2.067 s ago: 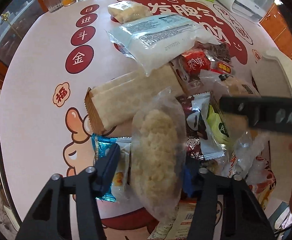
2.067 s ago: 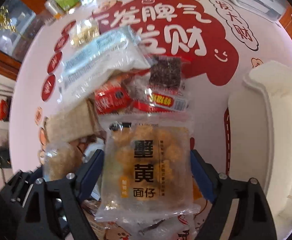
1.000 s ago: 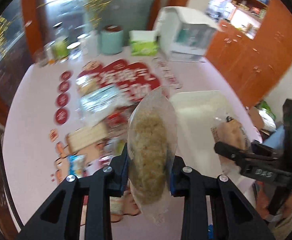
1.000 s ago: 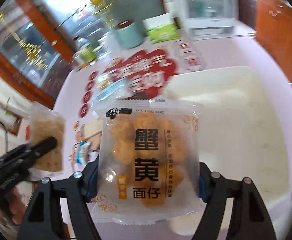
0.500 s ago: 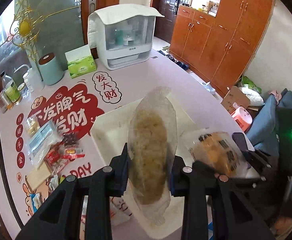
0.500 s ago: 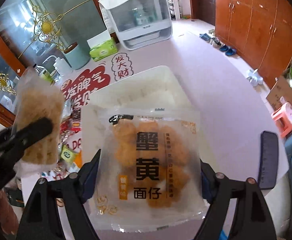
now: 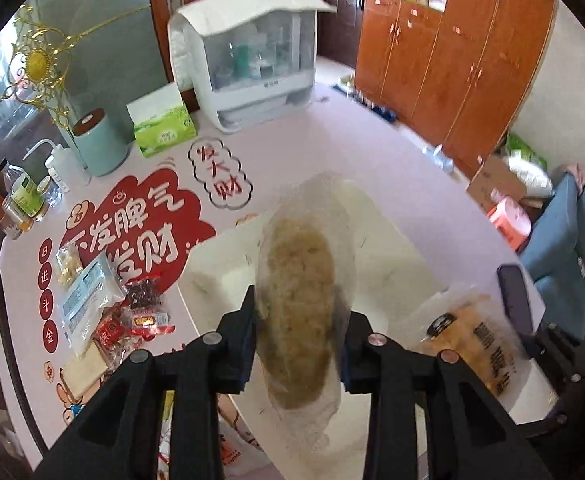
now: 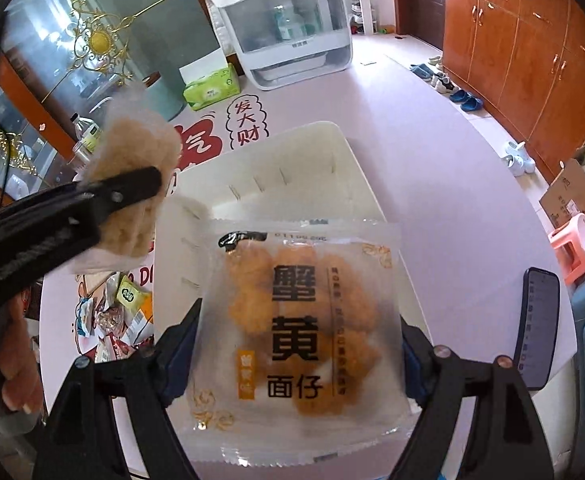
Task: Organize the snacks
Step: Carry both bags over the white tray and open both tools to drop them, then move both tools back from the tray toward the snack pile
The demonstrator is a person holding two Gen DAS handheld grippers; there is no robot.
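Right wrist view: white bin [image 8: 344, 148] on the table [image 8: 432, 168], nothing visible in it, no snack deposited yet. Snack pile [image 7: 112, 312] waits left of the bin. Right gripper [image 8: 298, 344] clamps the noodle pack [image 8: 304, 332] over the bin; left gripper [image 7: 298, 334] clamps the rice cake [image 7: 298, 312] above it.
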